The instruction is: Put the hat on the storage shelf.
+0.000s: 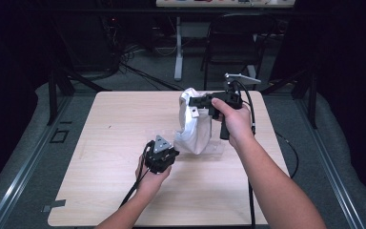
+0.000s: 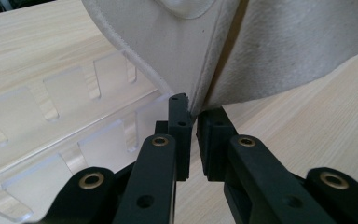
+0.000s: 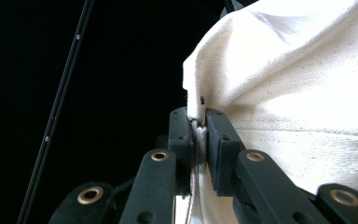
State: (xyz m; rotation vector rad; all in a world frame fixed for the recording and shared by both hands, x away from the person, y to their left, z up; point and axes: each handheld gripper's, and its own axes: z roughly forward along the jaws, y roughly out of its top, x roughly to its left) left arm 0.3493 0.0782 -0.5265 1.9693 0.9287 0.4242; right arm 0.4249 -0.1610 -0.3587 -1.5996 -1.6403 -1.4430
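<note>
Two tongs are clamped on one white canvas bag (image 1: 193, 125) at centre frame: the right tongs (image 1: 194, 103) pinch its upper hem, the left tongs (image 1: 171, 153) its lower edge. Soft, light and floppy, it should be held by its stitched seams. Beneath it, a clear acrylic rack (image 2: 51, 135) lies on the desk (image 1: 109, 143).

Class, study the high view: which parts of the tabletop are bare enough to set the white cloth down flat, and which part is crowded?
The table is bare along its whole left side and across the near edge below the left gripper. The far left corner is bare too. It is crowded right of centre: the white cloth, the clear plastic rack beneath it, and the right gripper.
</note>
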